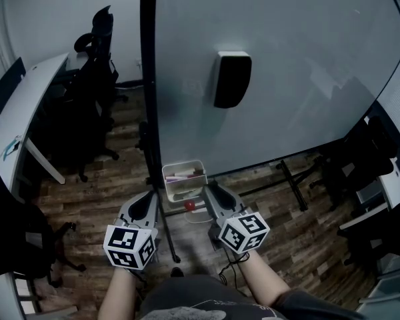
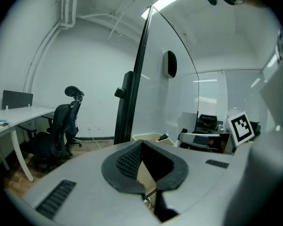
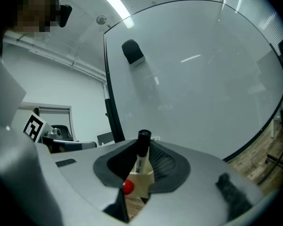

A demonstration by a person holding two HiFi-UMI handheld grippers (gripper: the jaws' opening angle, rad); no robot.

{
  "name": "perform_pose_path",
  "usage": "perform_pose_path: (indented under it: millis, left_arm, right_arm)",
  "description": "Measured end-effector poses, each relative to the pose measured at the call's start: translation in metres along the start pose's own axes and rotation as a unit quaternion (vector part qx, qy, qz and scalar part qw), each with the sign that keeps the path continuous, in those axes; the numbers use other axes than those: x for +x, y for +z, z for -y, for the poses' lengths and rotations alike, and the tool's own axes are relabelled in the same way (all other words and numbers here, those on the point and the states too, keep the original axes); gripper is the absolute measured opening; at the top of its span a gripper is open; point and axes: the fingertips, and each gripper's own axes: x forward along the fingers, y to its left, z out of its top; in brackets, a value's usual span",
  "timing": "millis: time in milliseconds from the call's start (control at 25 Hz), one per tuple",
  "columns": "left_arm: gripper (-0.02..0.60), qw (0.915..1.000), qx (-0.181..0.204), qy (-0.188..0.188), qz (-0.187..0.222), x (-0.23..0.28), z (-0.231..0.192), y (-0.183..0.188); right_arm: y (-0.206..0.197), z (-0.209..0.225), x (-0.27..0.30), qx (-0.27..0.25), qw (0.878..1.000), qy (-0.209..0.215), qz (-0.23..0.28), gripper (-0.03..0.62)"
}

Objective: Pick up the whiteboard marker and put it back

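Your right gripper [image 3: 142, 149] is closed on the whiteboard marker [image 3: 141, 160]. The marker stands almost upright between the two pads, with its black end above the jaws and its red end below them. Just ahead of these jaws and a little lower is the beige tray [image 1: 184, 167], at the lower edge of the whiteboard [image 1: 287, 79]. Your left gripper [image 2: 141, 147] has its jaws together at the tips, with nothing between them. The same tray is ahead of them.

In right claw [image 3: 142, 148], marker [image 3: 141, 163]; tray [image 1: 184, 165] ahead, below whiteboard [image 1: 293, 79]; desk [image 1: 25, 105] left.
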Motion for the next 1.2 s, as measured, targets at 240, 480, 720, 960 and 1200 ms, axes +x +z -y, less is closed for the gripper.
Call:
perform_pose_path:
  millis: [240, 480, 720, 960, 1200]
  left_arm:
    - [0.014, 1.0, -0.001, 0.004, 0.002, -0.006, 0.007, 0.0]
    - [0.014, 1.0, 0.001, -0.001, 0.0, -0.013, 0.022, -0.004]
    - [0.014, 1.0, 0.0, 0.005, 0.003, -0.025, 0.033, -0.004]
    - [0.014, 1.0, 0.004, 0.003, 0.008, -0.037, 0.056, -0.006]
    - [0.014, 0.9999, 0.005, 0.005, 0.014, -0.057, 0.085, -0.012]
  right_arm:
    - [-0.005, 0.006, -0.008, -0.006, 1.0, -0.009, -0.015, 0.08]
    - [-0.012, 0.01, -0.018, -0.009, 0.999, -0.014, -0.028, 0.089]
    - [-0.008, 0.012, -0.033, 0.004, 1.0, -0.018, -0.023, 0.103]
    - [-0.007, 0.007, -0.057, 0.007, 1.0, -0.014, -0.02, 0.103]
    - [-0.002, -0.001, -0.093, 0.002, 1.0, -0.007, -0.003, 0.101]
